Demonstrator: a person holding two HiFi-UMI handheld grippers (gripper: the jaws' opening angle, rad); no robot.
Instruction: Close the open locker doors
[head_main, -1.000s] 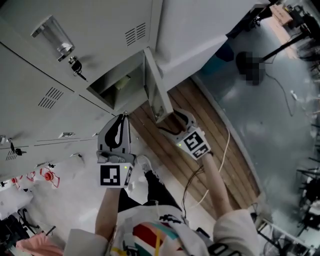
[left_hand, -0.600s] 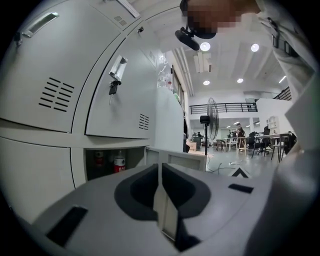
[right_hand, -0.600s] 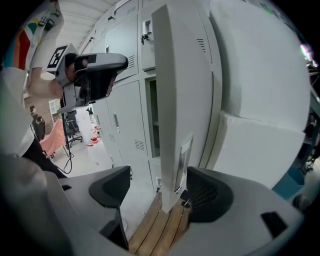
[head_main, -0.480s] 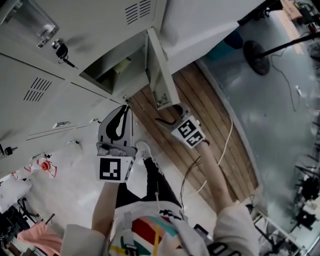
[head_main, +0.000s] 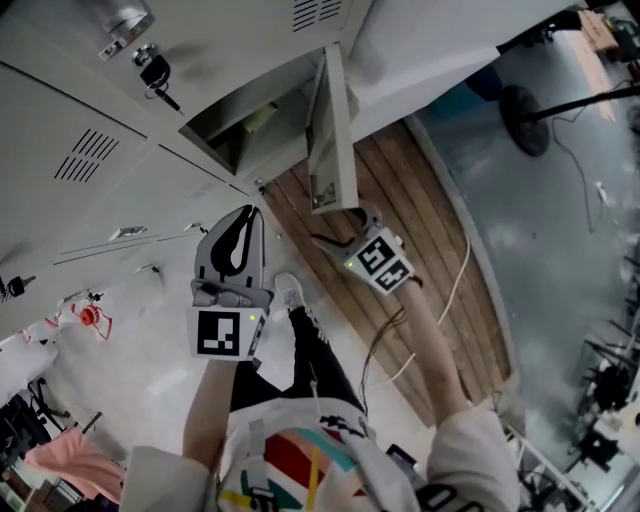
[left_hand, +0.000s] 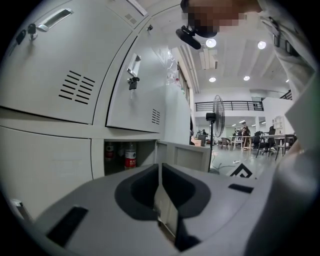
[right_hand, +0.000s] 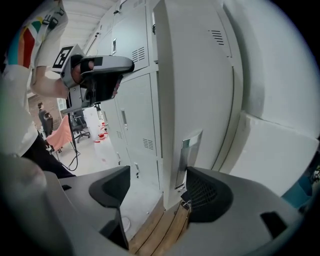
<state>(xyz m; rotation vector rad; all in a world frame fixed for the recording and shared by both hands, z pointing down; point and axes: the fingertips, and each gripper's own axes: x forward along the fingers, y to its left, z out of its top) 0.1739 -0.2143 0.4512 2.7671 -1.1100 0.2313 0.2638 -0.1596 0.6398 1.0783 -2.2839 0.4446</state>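
One grey locker door (head_main: 330, 130) stands swung out from its open compartment (head_main: 235, 130) in the bank of lockers. My right gripper (head_main: 338, 236) is open at the door's lower outer edge. In the right gripper view the door (right_hand: 195, 90) and its metal handle (right_hand: 186, 155) lie between the spread jaws of the right gripper (right_hand: 157, 200). My left gripper (head_main: 243, 215) is shut and empty, held in front of the closed lockers to the left of the opening. The left gripper view looks past the left gripper (left_hand: 160, 172) at the open compartment, where a red-labelled bottle (left_hand: 130, 156) stands.
Keys hang in a lock (head_main: 155, 70) on a closed locker above. A wooden strip (head_main: 400, 230) runs under the lockers, with a cable (head_main: 450, 290) across it. A fan base (head_main: 525, 115) stands on the grey floor at right. Red-and-white items (head_main: 85, 315) lie at left.
The open door now shows more edge-on and higher in the head view. My right gripper has stayed at its lower edge. The left gripper has hardly moved.
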